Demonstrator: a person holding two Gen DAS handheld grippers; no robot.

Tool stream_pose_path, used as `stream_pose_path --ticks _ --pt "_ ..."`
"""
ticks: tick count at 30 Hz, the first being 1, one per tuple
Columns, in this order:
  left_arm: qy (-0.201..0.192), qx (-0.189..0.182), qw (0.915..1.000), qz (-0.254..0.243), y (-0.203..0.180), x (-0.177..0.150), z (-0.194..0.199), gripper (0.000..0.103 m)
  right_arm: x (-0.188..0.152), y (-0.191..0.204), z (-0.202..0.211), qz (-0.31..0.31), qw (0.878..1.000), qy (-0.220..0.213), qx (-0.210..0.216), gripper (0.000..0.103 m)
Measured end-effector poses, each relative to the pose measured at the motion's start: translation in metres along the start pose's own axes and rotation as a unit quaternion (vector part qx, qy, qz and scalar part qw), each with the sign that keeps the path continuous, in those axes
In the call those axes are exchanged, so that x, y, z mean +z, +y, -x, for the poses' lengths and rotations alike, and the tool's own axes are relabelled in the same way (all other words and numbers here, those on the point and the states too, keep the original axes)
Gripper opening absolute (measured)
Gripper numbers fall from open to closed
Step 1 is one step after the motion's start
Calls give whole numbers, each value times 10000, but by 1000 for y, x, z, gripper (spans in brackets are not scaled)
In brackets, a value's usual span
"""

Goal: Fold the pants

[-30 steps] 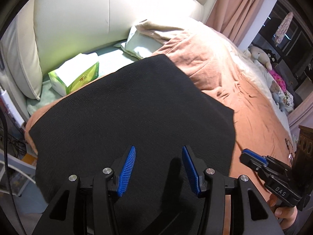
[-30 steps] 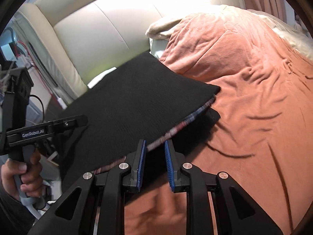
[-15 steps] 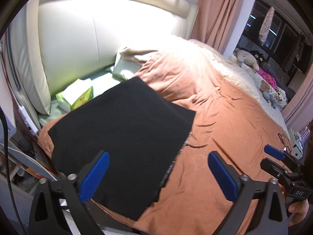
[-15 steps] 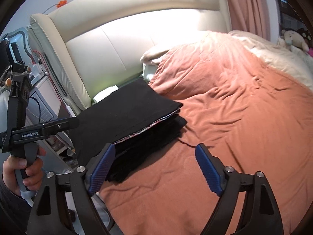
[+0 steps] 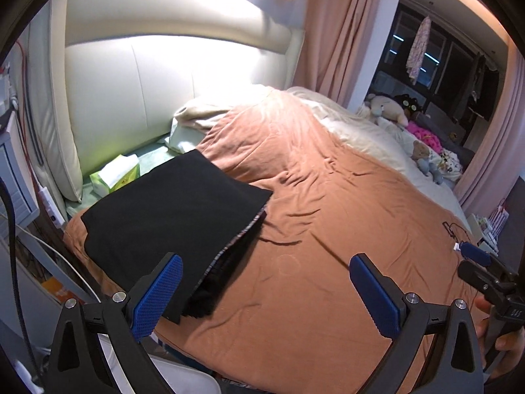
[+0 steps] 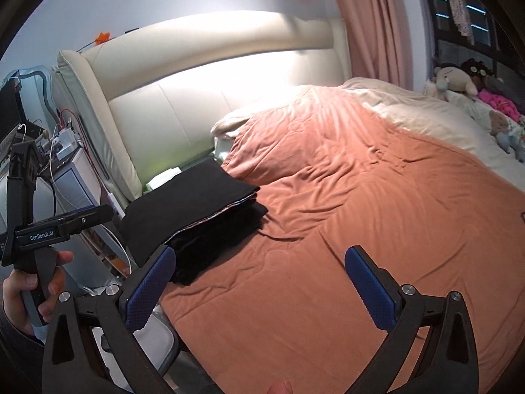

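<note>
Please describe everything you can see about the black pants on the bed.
The black pants are folded into a flat, roughly rectangular stack of several layers, in a dark knit-like fabric. A thin line of lighter, patterned cloth shows between the layers along the open edge. They lie on the orange-brown blanket near the bed's corner, by the cream headboard, with a tissue pack just beyond. Neither tool touches them.
</note>
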State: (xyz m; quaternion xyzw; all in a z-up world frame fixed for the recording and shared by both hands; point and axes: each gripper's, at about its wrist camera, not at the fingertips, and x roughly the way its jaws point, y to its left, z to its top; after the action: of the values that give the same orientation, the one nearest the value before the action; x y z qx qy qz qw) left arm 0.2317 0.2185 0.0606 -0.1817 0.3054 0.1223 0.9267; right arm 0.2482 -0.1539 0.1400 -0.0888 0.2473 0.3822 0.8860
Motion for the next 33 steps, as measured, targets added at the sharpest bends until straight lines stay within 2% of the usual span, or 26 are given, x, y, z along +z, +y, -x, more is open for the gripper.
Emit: stream_pose_path --ticks 10,13,18,27,33 --pt "-244 -185 9989 -346 -45 -32 41 103 -32 -8 71 -61 9995 -220 -237 103" --pt "-333 -117 9981 -499 -57 -41 53 103 -43 -9 92 -108 9991 -303 -288 103" --pt "-432 -282 9967 -624 -75 -56 71 102 -58 -12 117 -194 9983 -426 -337 103" --pt "-486 -515 9943 -796 -104 -87 100 103 -99 -9 175 -130 9956 -613 -697 103" --pt "-530 -517 9913 -1089 -128 -113 124 103 -130 -10 213 -268 9932 -742 -858 103"
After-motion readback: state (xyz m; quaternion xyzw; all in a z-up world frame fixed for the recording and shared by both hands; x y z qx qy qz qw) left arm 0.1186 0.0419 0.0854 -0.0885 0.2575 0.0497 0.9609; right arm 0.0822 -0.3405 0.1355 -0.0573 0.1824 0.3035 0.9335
